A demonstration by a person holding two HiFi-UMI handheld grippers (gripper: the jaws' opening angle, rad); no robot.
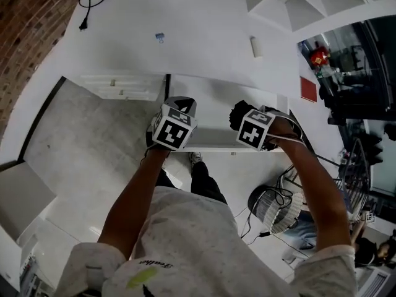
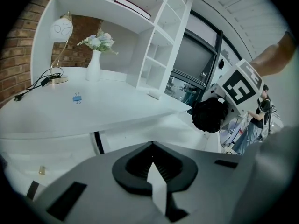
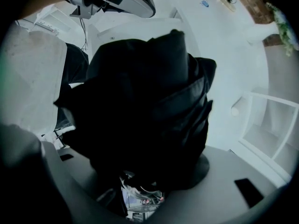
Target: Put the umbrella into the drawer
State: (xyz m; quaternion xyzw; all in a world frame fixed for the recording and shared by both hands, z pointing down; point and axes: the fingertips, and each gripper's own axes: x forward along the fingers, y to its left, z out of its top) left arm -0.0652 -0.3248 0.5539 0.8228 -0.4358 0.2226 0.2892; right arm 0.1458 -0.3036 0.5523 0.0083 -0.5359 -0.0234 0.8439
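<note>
White desk (image 1: 204, 36), drawer (image 1: 210, 104) pulled open at twelve o'clock: my right gripper (image 1: 247, 119) clamps the umbrella (image 3: 140, 106) over it, unreleased. My left gripper (image 2: 152, 167) is closed, empty.

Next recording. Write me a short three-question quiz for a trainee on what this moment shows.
1. Multiple choice: what do the right tongs hold?
A) a rolled towel
B) a black folded umbrella
C) nothing
2. True or false: the white drawer below the two tongs is pulled open.
3. Fill in the blank: the jaws of the left tongs are ____ (open or shut), with nothing between them.

Key: 1 B; 2 true; 3 shut.
</note>
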